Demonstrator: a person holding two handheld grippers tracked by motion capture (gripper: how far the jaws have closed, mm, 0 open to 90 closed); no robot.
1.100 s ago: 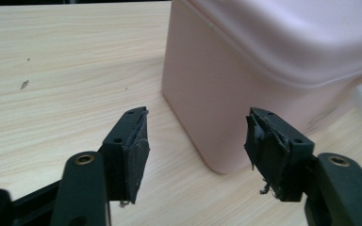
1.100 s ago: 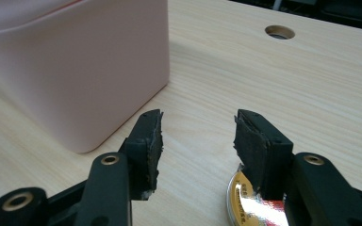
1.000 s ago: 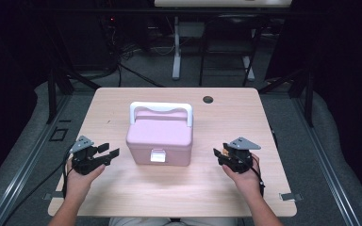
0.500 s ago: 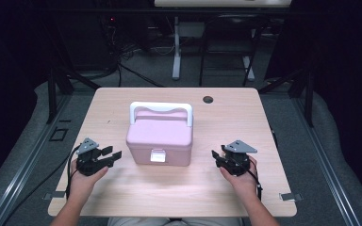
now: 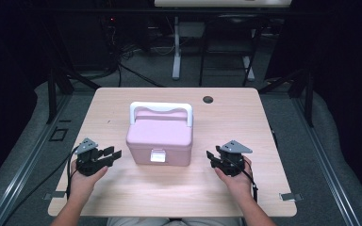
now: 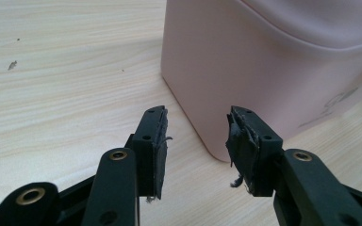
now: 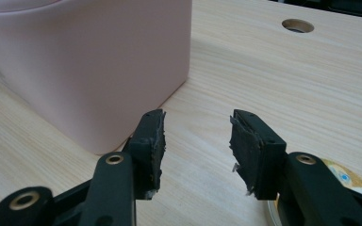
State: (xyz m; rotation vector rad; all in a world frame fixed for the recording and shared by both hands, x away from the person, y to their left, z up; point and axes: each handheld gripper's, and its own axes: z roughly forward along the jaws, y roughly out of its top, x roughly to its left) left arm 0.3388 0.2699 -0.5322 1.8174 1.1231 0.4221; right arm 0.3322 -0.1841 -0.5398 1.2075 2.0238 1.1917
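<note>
Tabletop: pink box (image 5: 160, 139) between jaws

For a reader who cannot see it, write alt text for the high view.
A closed pink box with a white handle sits mid-table. The left gripper and right gripper, both open and empty, flank it without touching.

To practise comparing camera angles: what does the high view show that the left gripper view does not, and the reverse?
The high view alone shows the pink box's white handle, its front latch, the cable hole in the table, both hands, and the right gripper open beside the box. The left gripper view alone shows the worn, frayed pads up close and faint script on the box wall. Both show the pink box, the wooden table and the left gripper, open with nothing between its jaws.
</note>
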